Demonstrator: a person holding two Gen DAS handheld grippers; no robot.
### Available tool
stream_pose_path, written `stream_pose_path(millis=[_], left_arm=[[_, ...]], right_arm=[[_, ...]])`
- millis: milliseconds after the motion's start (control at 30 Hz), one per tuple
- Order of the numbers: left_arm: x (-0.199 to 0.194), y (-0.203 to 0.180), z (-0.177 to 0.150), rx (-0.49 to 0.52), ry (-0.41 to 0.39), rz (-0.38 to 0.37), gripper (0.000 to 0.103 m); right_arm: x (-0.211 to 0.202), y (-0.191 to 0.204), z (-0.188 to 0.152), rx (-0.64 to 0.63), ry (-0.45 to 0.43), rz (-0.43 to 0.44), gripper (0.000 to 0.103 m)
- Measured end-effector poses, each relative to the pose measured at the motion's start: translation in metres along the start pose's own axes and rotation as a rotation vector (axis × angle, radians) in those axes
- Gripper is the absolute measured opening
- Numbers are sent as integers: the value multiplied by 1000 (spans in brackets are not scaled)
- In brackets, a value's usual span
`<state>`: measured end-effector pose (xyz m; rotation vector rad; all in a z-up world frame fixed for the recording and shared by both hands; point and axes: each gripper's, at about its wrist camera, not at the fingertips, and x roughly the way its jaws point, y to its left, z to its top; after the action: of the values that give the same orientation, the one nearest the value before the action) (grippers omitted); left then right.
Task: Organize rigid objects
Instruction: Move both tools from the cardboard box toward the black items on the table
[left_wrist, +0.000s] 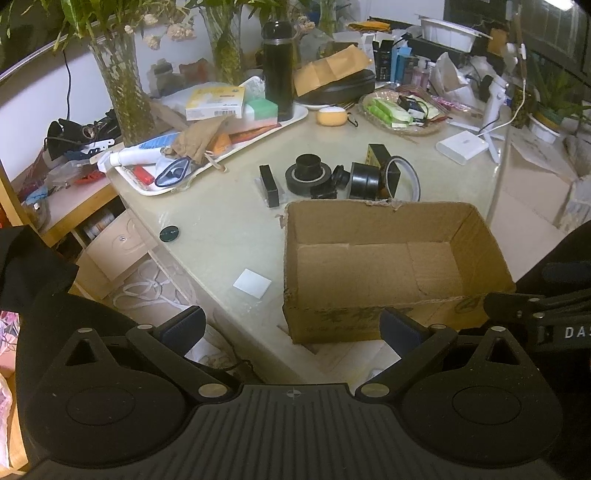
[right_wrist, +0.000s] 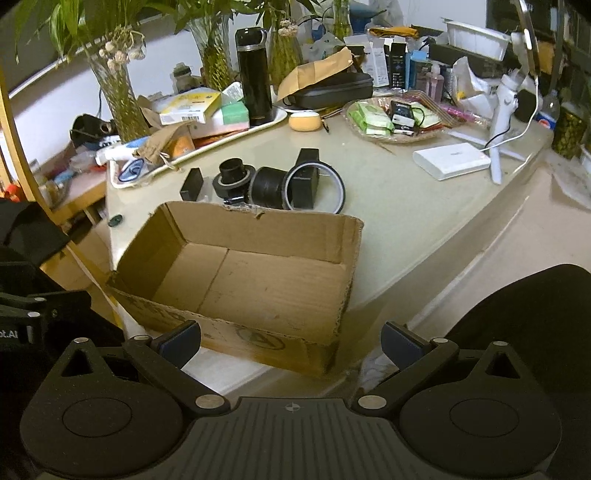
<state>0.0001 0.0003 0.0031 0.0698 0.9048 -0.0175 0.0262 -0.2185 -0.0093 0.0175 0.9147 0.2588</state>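
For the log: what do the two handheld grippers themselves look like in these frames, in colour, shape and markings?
Both look alike. The left gripper and right gripper are matte black, with a ribbed centre plate bearing a small crosshair mark, two rounded lobes with triangular cut-outs, silver pivot pins, and fingers faced with dark blue pads. Partial white lettering shows on each neighbouring unit. No cables or sleeves visible.

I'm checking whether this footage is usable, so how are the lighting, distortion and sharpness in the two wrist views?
Left wrist view: dim warm light, strong fisheye bending at the edges, dark vignetted corners; the cardboard box and the black tape rolls read fairly sharp, the far clutter soft. Right wrist view: same bending, pale sheen on the tabletop, the white power bank near overexposed.
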Motion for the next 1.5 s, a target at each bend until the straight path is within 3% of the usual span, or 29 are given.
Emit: stream_pose_path(millis=[400,633,1133,1500], left_arm=[[1,0,11,6,-5,-46,103],[5,2,28,9,-19,-67,103],[35,20,64,-16,-51,-46,103],[61,30,84,-17,-79,-23,103]], right_arm=[[-2,1,7,-91,1,82,103],[6,-11,27,-96,-17,81,103],[49,-43,73,-44,-42,30,103],[84,-51,95,-58,-5,119,103]])
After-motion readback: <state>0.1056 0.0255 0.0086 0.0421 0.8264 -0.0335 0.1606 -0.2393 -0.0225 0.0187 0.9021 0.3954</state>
